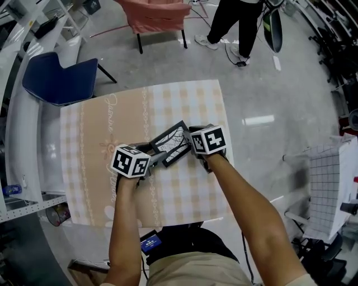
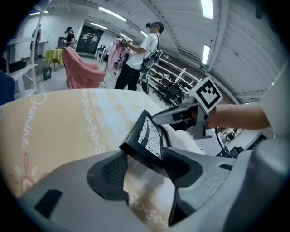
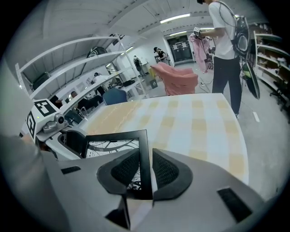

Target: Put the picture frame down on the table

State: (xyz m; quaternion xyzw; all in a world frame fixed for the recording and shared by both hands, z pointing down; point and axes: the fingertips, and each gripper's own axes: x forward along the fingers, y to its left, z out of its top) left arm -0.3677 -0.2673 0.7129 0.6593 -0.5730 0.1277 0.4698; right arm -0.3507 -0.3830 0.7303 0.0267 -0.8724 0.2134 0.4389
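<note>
A black picture frame [image 1: 172,144] with a black-and-white print hangs tilted just above the checked cloth of the table [image 1: 184,100]. My right gripper [image 1: 194,146] is at its right end. In the right gripper view that gripper [image 3: 146,159] is shut on the thin right rim of the frame [image 3: 113,145]. My left gripper [image 1: 155,159] is at the frame's lower left end. In the left gripper view its jaws [image 2: 146,157] stand wide apart, and the near edge of the frame [image 2: 152,136] runs across the gap at their tips, with cloth showing below.
A blue chair [image 1: 59,84] stands off the table's far left corner and a pink draped chair [image 1: 154,17] behind it. A person [image 1: 235,22] stands on the floor beyond the table. A white gridded stand [image 1: 330,184] is to the right, past the table's right edge.
</note>
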